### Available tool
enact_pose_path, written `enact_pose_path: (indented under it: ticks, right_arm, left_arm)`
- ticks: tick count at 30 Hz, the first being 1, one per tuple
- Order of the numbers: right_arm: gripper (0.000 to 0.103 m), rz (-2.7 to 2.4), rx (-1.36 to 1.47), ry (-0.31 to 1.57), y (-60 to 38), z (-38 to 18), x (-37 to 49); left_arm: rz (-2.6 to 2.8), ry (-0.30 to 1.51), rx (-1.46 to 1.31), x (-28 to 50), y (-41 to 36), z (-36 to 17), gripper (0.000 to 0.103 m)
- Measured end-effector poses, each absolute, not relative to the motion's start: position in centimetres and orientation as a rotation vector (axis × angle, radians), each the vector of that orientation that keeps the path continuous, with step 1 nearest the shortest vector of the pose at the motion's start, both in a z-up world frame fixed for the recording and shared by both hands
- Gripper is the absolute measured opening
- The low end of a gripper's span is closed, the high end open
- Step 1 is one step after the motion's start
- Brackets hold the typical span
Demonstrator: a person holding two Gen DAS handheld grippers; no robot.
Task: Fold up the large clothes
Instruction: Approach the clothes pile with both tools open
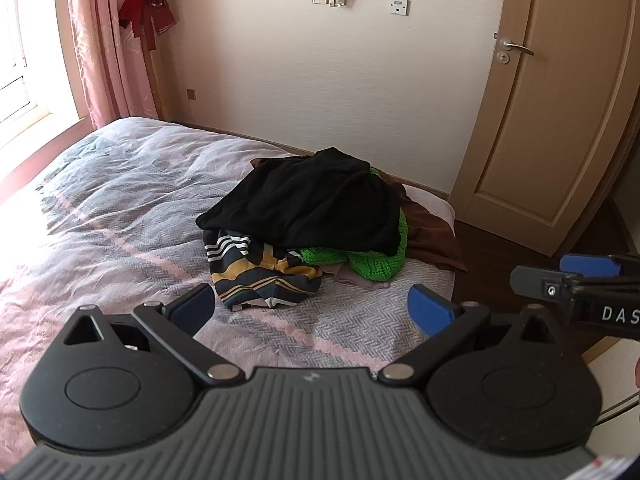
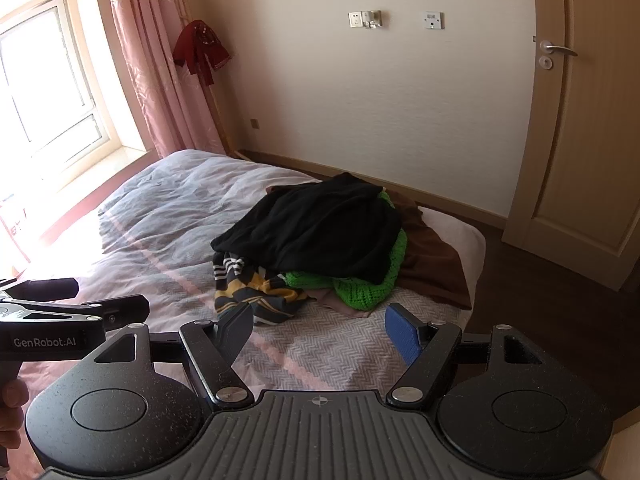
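Nothing is folded yet — the pile of clothes (image 1: pixel 308 220) lies ahead of both grippers, left gripper (image 1: pixel 312 308) and right gripper (image 2: pixel 320 332) wide, empty.

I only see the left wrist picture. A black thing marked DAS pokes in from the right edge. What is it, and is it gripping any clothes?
Observer: That is the right gripper. Its own camera shows both fingers spread wide, with only the bedcover between them. It holds nothing.
Visitor: Who carries the tool I look along?
Observer: A hand shows at the lower left edge of the right wrist view, beside the handle of the left gripper.
Visitor: Does that one have lettering too?
Observer: Yes, its side reads GenRobot.AI.
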State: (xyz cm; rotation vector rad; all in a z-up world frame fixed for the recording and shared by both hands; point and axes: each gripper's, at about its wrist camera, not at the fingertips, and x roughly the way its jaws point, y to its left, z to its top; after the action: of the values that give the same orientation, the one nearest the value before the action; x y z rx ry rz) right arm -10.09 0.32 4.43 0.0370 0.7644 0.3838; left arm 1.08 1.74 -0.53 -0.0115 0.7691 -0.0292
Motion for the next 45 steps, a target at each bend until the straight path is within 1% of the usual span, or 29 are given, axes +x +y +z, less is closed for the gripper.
enact_pose_path:
  ticks: [31, 45]
  right_arm:
    - [0.070, 0.343, 0.037, 0.785, 1.3, 3.7, -10.2]
    - [0.070, 0.377, 0.021, 0.817, 2.7, 2.6, -7.3]
  left_arm:
    - [-0.059, 0.794, -0.006, 2.3, 2.6, -1.3, 0.101]
    - [-0.019, 0.818, -0.009, 5.3, 4.0, -2.0, 0.101]
